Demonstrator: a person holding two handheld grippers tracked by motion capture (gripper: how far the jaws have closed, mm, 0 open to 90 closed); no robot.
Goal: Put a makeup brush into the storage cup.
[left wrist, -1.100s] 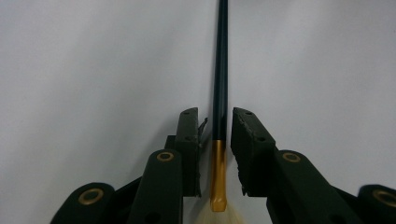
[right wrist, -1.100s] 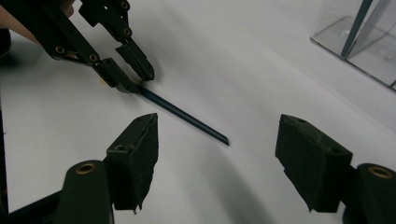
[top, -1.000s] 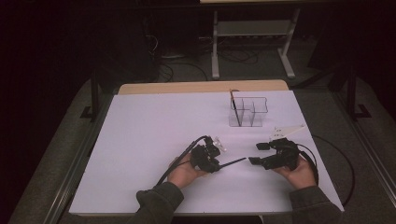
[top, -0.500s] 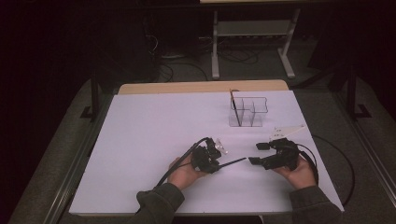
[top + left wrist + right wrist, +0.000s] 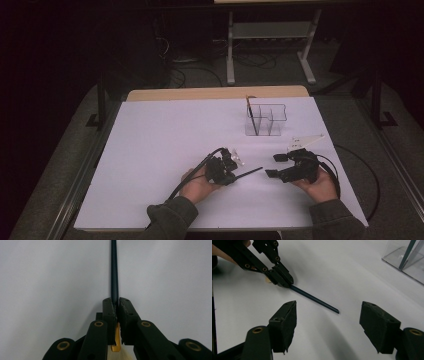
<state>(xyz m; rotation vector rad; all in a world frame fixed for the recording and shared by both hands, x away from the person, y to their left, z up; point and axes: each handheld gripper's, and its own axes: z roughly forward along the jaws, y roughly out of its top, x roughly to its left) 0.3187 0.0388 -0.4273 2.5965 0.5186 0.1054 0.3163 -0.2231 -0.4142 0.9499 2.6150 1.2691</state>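
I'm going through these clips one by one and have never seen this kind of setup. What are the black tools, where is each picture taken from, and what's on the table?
No robot here: a person sits at a white table and holds a hand-worked claw in each hand. The wide picture comes from a fixed camera above the person, looking forward and down. The other two come from small cameras riding on the claws, each looking along its own two black jaws.

The left claw has just been closing and is now clamped on a thin dark brush, whose handle sticks out ahead over the table. The right claw is open and holds nothing; its camera sees the brush lying in front of it.

Farther back on the table stands a clear plastic holder with compartments and another thin stick inside.
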